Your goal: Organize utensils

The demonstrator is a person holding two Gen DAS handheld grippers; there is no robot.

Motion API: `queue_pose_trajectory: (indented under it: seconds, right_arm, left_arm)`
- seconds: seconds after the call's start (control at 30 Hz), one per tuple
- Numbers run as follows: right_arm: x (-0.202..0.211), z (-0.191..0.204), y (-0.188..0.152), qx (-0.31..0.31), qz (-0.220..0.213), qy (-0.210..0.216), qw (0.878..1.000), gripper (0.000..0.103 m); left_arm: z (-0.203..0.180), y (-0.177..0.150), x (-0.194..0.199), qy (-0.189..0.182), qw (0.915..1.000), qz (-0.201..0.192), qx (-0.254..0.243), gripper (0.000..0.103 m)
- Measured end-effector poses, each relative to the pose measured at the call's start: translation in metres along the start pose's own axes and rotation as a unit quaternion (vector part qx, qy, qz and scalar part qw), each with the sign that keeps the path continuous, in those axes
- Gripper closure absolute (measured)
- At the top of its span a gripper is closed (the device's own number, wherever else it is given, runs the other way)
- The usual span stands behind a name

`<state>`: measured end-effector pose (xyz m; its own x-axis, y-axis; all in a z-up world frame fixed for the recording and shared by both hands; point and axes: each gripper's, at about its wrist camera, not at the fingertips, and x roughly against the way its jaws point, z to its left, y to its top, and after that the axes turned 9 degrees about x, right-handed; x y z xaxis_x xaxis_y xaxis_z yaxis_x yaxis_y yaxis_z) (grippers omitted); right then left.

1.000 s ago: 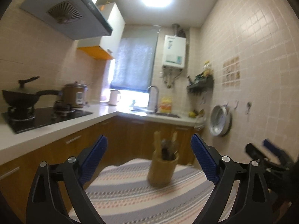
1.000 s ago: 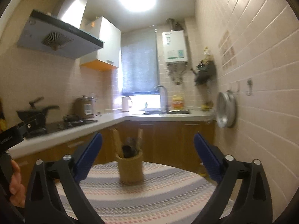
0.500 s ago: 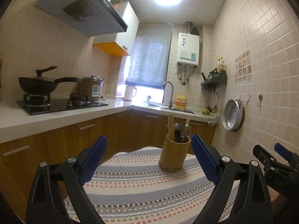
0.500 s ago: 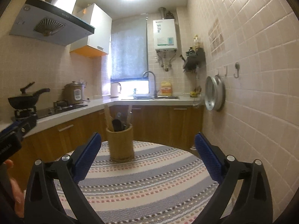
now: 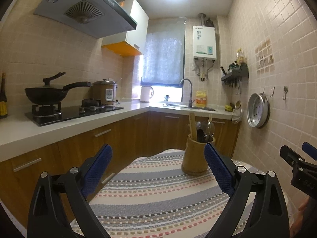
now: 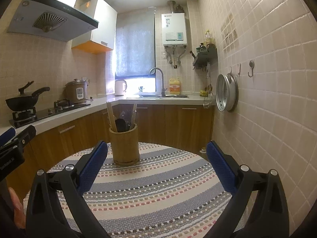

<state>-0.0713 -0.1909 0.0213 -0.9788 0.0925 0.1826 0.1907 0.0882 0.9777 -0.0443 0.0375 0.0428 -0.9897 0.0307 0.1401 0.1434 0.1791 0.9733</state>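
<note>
Nearest in each wrist view are the tool's own jaws; the left gripper [image 5: 157, 161] has its blue pads spread wide with nothing between them, and the right gripper [image 6: 156, 157] is spread just as wide and equally empty; neither touches anything. Below and between both pairs of jaws lies a round table under a striped tablecloth [image 6: 150, 194], and no loose utensil shows on the cloth that either view takes in.

Beyond the jaw tips stands the bamboo utensil holder [image 6: 124, 144], upright on the cloth; from the right gripper it sits just past the left pad, slightly left of the gap's centre; from the left gripper the same holder [image 5: 195, 156] is partly behind the right pad's tip. Inside it the utensils [image 6: 120, 119] stand on end: a pale wooden handle leaning left, a second light handle to the right, and dark spoon or ladle heads between them; the exact count I cannot tell.

By my judgement the task is either barely begun or close to finished, since everything visible is already in the holder and both grippers are idle; which of the two the views do not settle.

Farther off, well past the holder, runs the kitchen counter [image 5: 83, 123], with a wok [image 5: 46, 94] on the hob.
</note>
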Motion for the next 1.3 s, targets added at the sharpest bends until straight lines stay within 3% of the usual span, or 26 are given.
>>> queue_pose_trajectory:
  seconds: [0.6, 0.97, 1.3]
  right_arm:
    - [-0.009, 0.0, -0.004, -0.001, 0.014, 0.007, 1.0, 0.008]
    - [-0.013, -0.003, -0.006, -0.016, 0.027, 0.038, 0.999, 0.008]
    - [-0.013, -0.008, -0.007, -0.017, 0.028, 0.031, 0.999, 0.008]
  left_arm:
    - [0.001, 0.001, -0.005, -0.004, 0.9998, 0.018, 0.0, 0.012]
    - [0.003, 0.0, -0.011, -0.019, 0.9993, 0.03, 0.004, 0.012]
    - [0.008, 0.001, -0.01, -0.019, 0.9994, 0.029, 0.008, 0.012]
